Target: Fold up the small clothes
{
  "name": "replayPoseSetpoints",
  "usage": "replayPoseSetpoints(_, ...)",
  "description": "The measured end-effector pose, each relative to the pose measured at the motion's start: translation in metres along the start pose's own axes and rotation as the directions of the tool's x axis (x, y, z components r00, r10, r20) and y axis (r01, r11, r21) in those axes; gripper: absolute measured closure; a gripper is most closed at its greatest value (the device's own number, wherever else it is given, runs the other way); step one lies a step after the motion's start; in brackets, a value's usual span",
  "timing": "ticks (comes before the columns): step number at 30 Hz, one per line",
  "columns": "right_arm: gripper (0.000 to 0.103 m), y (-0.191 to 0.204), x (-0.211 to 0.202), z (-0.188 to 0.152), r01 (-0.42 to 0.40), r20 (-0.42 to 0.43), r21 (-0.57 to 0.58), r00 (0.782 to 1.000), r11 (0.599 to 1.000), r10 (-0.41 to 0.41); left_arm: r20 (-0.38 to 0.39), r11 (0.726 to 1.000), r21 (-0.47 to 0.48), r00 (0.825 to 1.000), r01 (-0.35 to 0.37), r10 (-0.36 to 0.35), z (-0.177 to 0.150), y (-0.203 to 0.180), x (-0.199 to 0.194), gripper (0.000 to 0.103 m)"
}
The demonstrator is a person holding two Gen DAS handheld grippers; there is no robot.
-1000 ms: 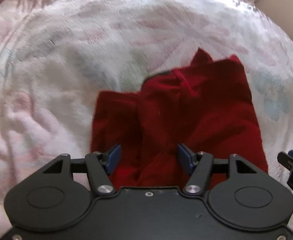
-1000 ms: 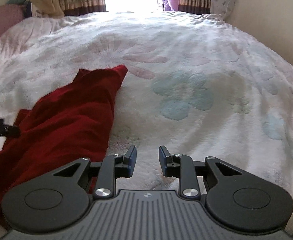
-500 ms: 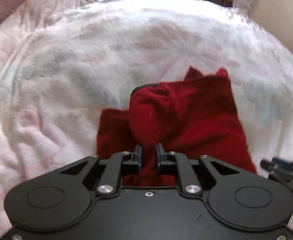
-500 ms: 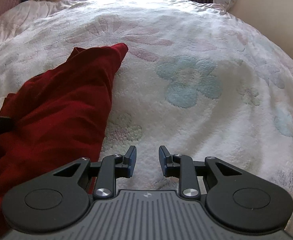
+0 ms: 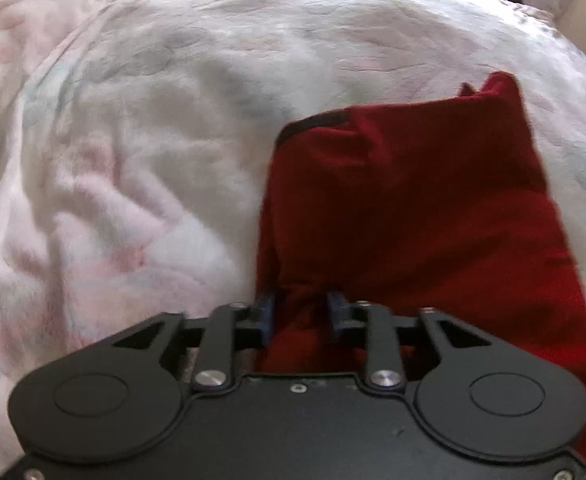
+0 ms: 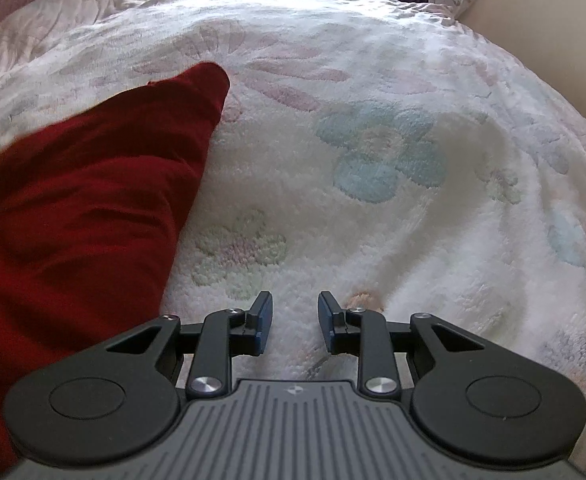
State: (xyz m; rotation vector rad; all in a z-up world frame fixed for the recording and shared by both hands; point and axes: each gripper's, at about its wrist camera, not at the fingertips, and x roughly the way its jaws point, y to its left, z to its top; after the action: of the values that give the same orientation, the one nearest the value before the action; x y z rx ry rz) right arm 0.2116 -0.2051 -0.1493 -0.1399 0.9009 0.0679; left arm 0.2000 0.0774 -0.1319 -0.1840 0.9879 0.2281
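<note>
The left tool is clenched on a bunch of the red garment in the lower right of its frame, probably to fold it on the bed, while the right tool waits released, grasping nothing.

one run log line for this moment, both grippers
left hand-held gripper: shut on red garment | right hand-held gripper: open, empty, over blanket | fold unfinished

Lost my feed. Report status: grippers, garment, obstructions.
Left gripper shut on red garment, a fold bunched between its fingers. Right gripper open, empty, over the floral blanket beside the garment. Nothing in the way.
</note>
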Motion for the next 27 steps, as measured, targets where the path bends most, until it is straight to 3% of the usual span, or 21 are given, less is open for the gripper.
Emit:
replayPoseSetpoints(2, 0.070, 0.003, 0.001, -0.001, 0.003, -0.001, -0.008, 1.000, 1.000, -0.003, 0.015, 1.000, 0.016, 1.000, -0.014, 0.014, 0.007, 0.000, -0.015, 0.060)
replayPoseSetpoints(7, 0.070, 0.006, -0.022, 0.002, -0.008, 0.069, -0.031, 0.998, 0.999, 0.010, 0.136, 0.996, 0.000, 0.987, -0.084, 0.083, 0.014, 0.009, -0.074, 0.060)
replayPoseSetpoints(10, 0.071, 0.010, -0.054, 0.007, -0.127, 0.154, -0.024, 0.980, 0.992, 0.129, 0.178, 0.998, -0.019, 0.983, 0.056, -0.051, 0.006, 0.008, -0.097, 0.057)
replayPoseSetpoints(12, 0.074, 0.014, -0.072, 0.008, -0.254, 0.210, -0.012, 0.945, 0.967, 0.250, 0.122, 0.993, 0.005, 0.986, 0.115, -0.115, -0.004, -0.004, -0.087, 0.054)
replayPoseSetpoints(14, 0.074, 0.021, -0.077, 0.007, -0.381, 0.226, 0.008, 0.901, 0.924, 0.370, -0.028, 0.996, 0.079, 0.999, 0.045, -0.043, -0.025, -0.019, -0.057, 0.053)
replayPoseSetpoints(16, 0.074, 0.035, -0.066, 0.003, -0.462, 0.146, 0.032, 0.879, 0.886, 0.453, -0.049, 0.987, 0.157, 0.998, -0.022, 0.030, -0.052, -0.025, -0.042, 0.049)
replayPoseSetpoints(18, 0.079, 0.048, -0.049, -0.010, -0.437, 0.053, 0.023, 0.899, 0.899, 0.436, -0.036, 0.988, 0.151, 0.998, -0.037, 0.043, -0.065, -0.017, -0.048, 0.047)
replayPoseSetpoints(20, 0.089, 0.053, -0.039, -0.030, -0.379, 0.021, -0.042, 0.925, 0.924, 0.380, -0.042, 0.989, 0.141, 0.998, -0.045, 0.051, -0.070, -0.011, -0.053, 0.047)
replayPoseSetpoints(22, 0.090, 0.049, -0.043, -0.044, -0.382, 0.022, -0.072, 0.923, 0.921, 0.385, -0.054, 0.984, 0.159, 0.994, -0.082, 0.092, -0.075, -0.007, -0.055, 0.047)
replayPoseSetpoints(27, 0.089, 0.037, -0.061, -0.052, -0.366, -0.022, -0.129, 0.930, 0.922, 0.367, -0.048, 0.977, 0.189, 0.993, -0.100, 0.111, -0.085, -0.011, -0.076, 0.047)
